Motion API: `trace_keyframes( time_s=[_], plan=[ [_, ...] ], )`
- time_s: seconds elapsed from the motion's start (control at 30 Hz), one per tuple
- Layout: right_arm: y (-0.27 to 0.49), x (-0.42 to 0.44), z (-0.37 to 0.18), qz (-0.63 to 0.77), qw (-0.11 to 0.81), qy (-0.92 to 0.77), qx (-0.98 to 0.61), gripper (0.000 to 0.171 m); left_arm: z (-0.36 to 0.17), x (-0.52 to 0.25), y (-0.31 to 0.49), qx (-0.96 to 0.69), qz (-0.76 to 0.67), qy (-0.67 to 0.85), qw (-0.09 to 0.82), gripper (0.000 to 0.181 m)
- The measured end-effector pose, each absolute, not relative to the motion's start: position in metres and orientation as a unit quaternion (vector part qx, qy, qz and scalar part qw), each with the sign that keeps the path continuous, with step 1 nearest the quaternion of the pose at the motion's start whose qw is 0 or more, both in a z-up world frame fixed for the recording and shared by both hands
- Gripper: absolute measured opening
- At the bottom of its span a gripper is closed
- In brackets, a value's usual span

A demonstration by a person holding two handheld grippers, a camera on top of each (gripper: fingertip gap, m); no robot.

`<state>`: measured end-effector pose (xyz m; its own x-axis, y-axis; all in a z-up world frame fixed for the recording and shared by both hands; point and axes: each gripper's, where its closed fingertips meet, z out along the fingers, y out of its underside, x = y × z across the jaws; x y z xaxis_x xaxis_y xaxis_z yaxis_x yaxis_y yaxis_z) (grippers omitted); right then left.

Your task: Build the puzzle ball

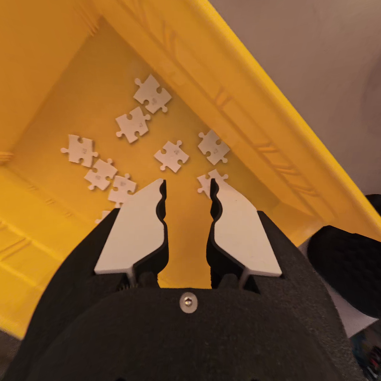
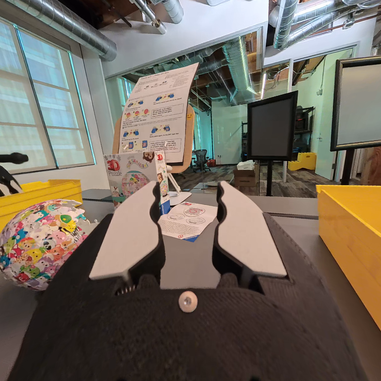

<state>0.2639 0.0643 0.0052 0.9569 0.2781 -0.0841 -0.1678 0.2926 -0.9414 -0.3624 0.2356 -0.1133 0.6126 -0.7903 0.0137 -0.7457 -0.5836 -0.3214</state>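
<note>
In the left wrist view, my left gripper (image 1: 187, 181) is open and empty, pointing down into a yellow bin (image 1: 216, 68). Several white puzzle pieces lie face down on the bin floor; one piece (image 1: 171, 156) lies just beyond my fingertips, and another piece (image 1: 203, 181) is partly hidden by the right finger. In the right wrist view, my right gripper (image 2: 188, 185) is open and empty above the grey table (image 2: 292, 212). The partly built colourful puzzle ball (image 2: 41, 243) sits on the table to its left, open at the top right.
A puzzle box (image 2: 136, 175) and an instruction leaflet (image 2: 185, 220) lie ahead of the right gripper. An instruction sheet on a stand (image 2: 158, 115) rises behind them. A yellow bin (image 2: 350, 237) stands at the right, another yellow bin (image 2: 41, 193) behind the ball. About 65 cm separates my left fingertips from my right. The right tips stand about 15 cm off the partly built colourful puzzle ball (image 2: 41, 243).
</note>
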Motion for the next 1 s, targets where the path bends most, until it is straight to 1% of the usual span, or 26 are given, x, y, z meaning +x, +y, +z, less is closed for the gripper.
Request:
trace_keyframes(
  time_s=[0.1,0.23,0.43,0.47,0.6,0.73,0.83,0.93,1.0],
  plan=[
    [0.068,0.258,0.001,0.127,0.796,-0.063,-0.589,0.053,-0.118,-0.365,0.230,-0.890,-0.090,0.425,0.141,0.040],
    [0.072,0.251,-0.003,0.124,0.787,-0.077,-0.599,0.053,-0.120,-0.379,0.232,-0.891,-0.071,0.424,0.149,0.040],
    [0.071,0.250,-0.003,0.107,0.787,-0.083,-0.602,0.053,-0.119,-0.394,0.256,-0.904,-0.033,0.392,0.169,0.041],
    [0.071,0.250,-0.003,0.106,0.787,-0.082,-0.602,0.053,-0.119,-0.393,0.260,-0.901,-0.032,0.394,0.178,0.045],
    [0.071,0.251,-0.004,0.103,0.787,-0.080,-0.603,0.053,-0.120,-0.388,0.271,-0.900,-0.040,0.390,0.191,0.044],
    [0.071,0.253,-0.004,0.102,0.787,-0.075,-0.604,0.053,-0.113,-0.399,0.282,-0.913,-0.030,0.350,0.206,0.045],
    [0.072,0.255,-0.005,0.097,0.787,-0.071,-0.605,0.053,-0.106,-0.404,0.287,-0.919,-0.020,0.320,0.228,0.041],
    [0.072,0.257,-0.005,0.094,0.788,-0.065,-0.605,0.053,-0.097,-0.395,0.287,-0.911,-0.029,0.320,0.260,0.041],
    [0.072,0.259,-0.007,0.091,0.786,-0.062,-0.608,0.053,-0.091,-0.397,0.289,-0.913,-0.020,0.314,0.260,0.039]
  ],
)
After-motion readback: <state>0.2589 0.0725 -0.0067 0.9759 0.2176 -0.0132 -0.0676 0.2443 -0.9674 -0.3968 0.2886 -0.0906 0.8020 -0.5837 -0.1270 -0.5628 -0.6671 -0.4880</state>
